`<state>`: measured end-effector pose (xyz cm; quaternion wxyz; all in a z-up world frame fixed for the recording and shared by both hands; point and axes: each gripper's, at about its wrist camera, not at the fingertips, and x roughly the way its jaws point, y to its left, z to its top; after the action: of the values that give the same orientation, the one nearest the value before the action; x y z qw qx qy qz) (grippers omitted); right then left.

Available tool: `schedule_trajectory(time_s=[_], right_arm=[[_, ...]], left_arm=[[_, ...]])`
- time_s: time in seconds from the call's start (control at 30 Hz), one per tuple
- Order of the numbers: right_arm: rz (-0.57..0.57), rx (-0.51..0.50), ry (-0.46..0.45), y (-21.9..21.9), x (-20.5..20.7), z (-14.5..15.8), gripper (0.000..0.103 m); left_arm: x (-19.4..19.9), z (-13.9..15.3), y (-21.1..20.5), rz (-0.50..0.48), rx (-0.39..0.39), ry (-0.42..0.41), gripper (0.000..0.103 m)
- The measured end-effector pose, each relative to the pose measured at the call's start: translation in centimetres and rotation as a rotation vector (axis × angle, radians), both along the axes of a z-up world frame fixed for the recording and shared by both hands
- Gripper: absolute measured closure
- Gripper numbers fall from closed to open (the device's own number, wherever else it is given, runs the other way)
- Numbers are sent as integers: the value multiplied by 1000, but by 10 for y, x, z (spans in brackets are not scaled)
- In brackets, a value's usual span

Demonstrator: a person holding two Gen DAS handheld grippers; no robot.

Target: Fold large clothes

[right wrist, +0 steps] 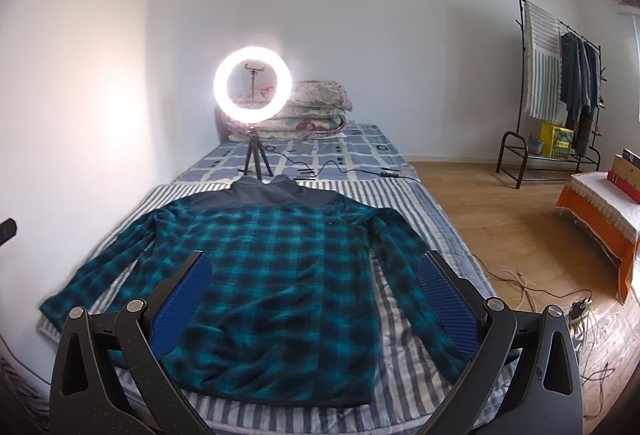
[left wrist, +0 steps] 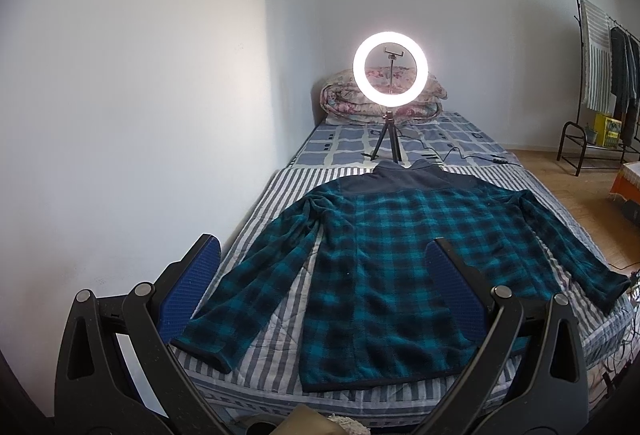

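No readable text, labels, brands or numbers anywhere; print on the yellow crate under the clothes rack too small and blurred to make out

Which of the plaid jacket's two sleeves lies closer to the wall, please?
The left sleeve lies along the wall-side bed edge; the right sleeve lies toward the wooden floor.

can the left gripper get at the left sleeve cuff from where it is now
Probably yes. The left gripper is open and holds nothing, and the sleeve cuff lies flat on the striped bedcover near its left finger, with nothing lying over it.
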<state>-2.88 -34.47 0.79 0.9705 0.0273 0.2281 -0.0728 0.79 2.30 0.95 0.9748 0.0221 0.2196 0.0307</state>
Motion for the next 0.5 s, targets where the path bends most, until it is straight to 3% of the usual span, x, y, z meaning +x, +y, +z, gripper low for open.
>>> schedule_trajectory(time_s=[0.33, 0.5], right_arm=[[95, 28, 40, 29, 29, -7, 0], [170, 54, 82, 43, 46, -13, 0]], left_arm=[[46, -19, 40, 6, 115, 61, 0], [80, -42, 79, -19, 76, 143, 1]])
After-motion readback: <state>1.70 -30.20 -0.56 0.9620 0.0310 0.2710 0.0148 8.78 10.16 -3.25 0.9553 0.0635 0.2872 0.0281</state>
